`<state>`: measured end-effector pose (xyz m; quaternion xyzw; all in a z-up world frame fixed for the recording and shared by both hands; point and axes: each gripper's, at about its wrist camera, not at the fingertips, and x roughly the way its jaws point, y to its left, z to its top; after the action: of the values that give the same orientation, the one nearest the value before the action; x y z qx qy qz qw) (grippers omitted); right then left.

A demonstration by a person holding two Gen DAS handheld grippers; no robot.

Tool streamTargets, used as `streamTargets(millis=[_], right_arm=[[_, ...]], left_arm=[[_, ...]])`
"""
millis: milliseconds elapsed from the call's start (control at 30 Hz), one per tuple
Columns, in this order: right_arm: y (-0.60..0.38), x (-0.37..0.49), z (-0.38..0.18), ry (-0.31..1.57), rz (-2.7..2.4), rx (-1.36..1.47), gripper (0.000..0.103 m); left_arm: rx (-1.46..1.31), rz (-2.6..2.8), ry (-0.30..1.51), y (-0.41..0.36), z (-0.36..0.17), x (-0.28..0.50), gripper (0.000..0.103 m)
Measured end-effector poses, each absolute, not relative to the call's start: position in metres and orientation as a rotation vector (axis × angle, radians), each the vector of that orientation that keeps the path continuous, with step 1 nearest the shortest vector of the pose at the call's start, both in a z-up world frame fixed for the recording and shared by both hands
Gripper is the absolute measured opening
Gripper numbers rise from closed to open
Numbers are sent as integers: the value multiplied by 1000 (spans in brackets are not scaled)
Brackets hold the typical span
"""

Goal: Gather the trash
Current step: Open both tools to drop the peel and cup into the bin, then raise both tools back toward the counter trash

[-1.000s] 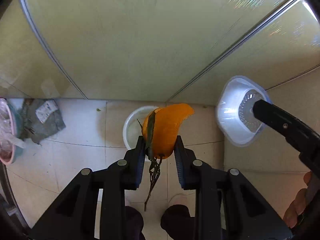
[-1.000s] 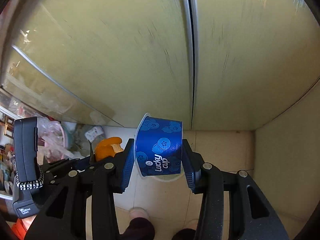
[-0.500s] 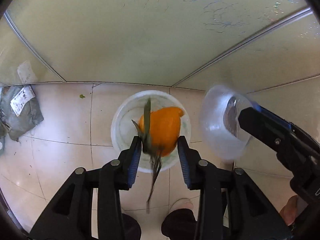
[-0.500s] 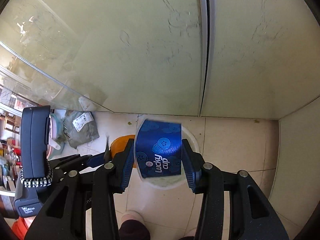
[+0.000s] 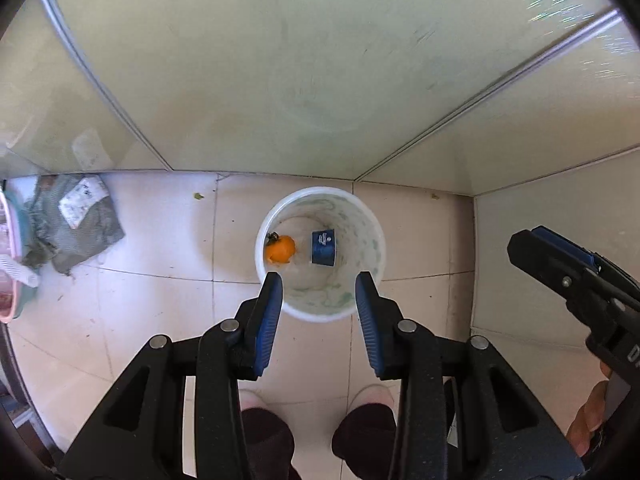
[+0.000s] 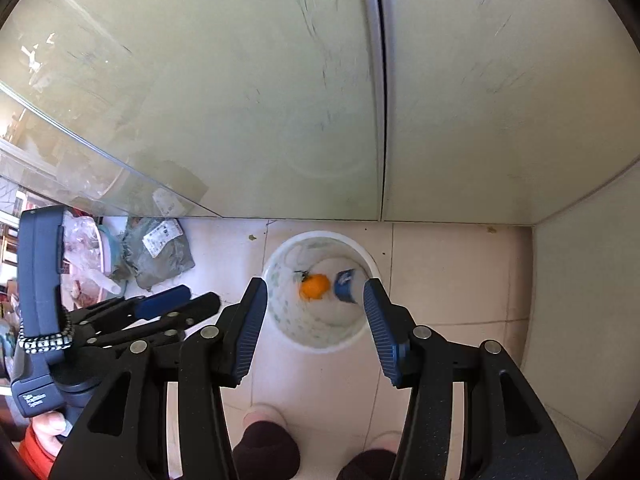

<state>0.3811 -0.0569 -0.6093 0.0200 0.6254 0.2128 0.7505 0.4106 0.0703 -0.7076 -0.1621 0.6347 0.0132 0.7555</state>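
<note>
A white round bin (image 5: 372,236) stands on the tiled floor below both grippers, also in the right wrist view (image 6: 288,324). Inside it lie an orange peel (image 5: 280,249) (image 6: 314,286) and a blue paper cup (image 5: 323,247) (image 6: 345,284). My left gripper (image 5: 319,292) is open and empty, held high above the bin. My right gripper (image 6: 314,296) is open and empty too, above the bin; one of its fingers shows at the right of the left wrist view (image 5: 560,260). The left gripper shows at the left of the right wrist view (image 6: 160,312).
A grey crumpled bag with a white label (image 5: 76,216) (image 6: 160,248) lies on the floor to the left. A pink and teal basin (image 5: 10,256) is at the far left. Glass panels (image 5: 280,80) and a wall corner (image 6: 580,160) rise behind the bin. The person's feet (image 6: 264,432) are below.
Both grippers opened: the orange peel left the left gripper and the blue cup left the right one, and both now lie inside the bin.
</note>
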Motion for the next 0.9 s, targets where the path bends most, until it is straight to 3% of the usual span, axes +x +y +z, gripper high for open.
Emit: streamTargets(millis=[533, 900], right_arm=[[-85, 365, -393, 1317, 439, 68, 47], [-82, 351, -236, 1097, 405, 77, 47]], left_arm=[[-311, 8, 1306, 85, -467, 375, 36], [-194, -21, 1072, 106, -284, 375, 39]])
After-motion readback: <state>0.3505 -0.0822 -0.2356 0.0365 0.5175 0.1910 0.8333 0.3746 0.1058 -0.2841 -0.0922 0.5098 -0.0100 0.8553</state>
